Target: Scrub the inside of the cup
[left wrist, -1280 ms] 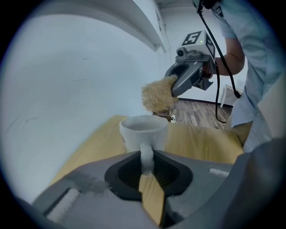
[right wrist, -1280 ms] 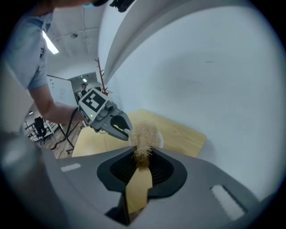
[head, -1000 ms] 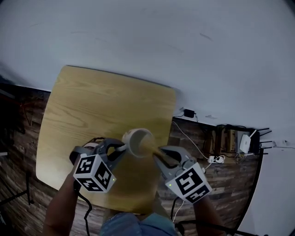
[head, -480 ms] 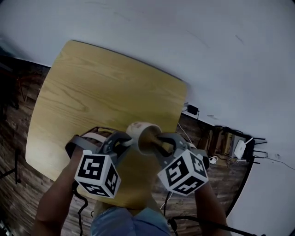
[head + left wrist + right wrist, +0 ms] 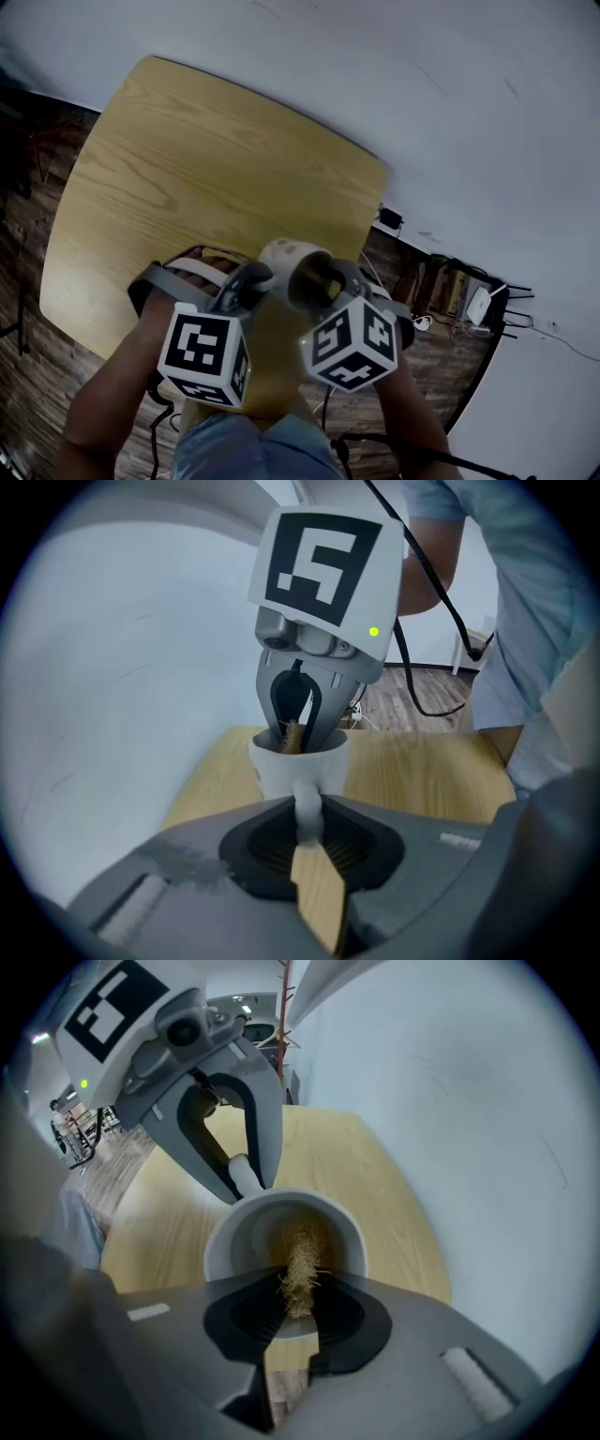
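A white cup (image 5: pixel 287 254) hangs over the near edge of the wooden table (image 5: pixel 187 169). My left gripper (image 5: pixel 251 279) is shut on its handle (image 5: pixel 307 803), and the cup body (image 5: pixel 292 769) stands upright just beyond the jaws. My right gripper (image 5: pixel 317 277) points steeply down at the cup mouth, shut on a brush. The brush's tan bristles (image 5: pixel 302 1265) reach down inside the cup (image 5: pixel 246 1234), close to its near wall. In the left gripper view the right gripper's fingertips (image 5: pixel 314 726) dip past the rim beside the bristles (image 5: pixel 290 735).
A white wall runs behind the table. On the wood floor to the right lie cables with a plug block (image 5: pixel 389 223) and a white router (image 5: pixel 478 305). The person's blue shirt (image 5: pixel 244 450) shows below the grippers.
My right gripper has sunk towards the cup and rolled, so its marker cube now covers most of the cup mouth and the brush sits deeper. The left gripper still holds the handle.
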Available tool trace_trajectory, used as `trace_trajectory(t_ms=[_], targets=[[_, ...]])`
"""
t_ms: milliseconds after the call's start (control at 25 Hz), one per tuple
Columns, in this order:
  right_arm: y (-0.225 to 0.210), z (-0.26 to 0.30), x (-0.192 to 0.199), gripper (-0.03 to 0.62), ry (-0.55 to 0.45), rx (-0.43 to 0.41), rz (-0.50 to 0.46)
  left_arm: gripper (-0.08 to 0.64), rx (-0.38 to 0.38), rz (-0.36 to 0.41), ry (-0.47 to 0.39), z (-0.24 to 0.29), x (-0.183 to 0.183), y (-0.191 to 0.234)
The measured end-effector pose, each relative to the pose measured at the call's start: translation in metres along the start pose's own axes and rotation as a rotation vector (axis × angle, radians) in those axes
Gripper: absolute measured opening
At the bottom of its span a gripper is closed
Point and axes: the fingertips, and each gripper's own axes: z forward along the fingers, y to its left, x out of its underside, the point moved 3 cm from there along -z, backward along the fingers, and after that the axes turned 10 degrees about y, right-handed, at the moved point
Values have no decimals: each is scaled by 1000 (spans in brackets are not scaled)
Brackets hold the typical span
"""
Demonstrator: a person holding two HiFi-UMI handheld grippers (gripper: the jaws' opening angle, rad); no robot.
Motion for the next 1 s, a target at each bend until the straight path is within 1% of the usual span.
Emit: trace_trajectory(t_ms=[120,240,440,560,640,760,1000], targets=[[4,0,4,61,64,-31,-37,71,-7,9,12,2,-4,-3],[10,0,6,60,89,-95,-54,71,-16,15,16,2,-5,-3],[21,-3,7,58,34,-217,-3,69,-23,31,23,3,-6,-2],[24,-7,3,57,-23,-258,31,69,-30,41,29,2,-6,-1],[23,-11,1,57,-62,-261,55,70,-27,45,32,3,-6,-3],[19,-17,-1,57,-102,-238,86,69,-21,57,36,3,-7,-7],[8,-28,4,57,-140,-186,132,69,-30,71,43,2,-9,-6]])
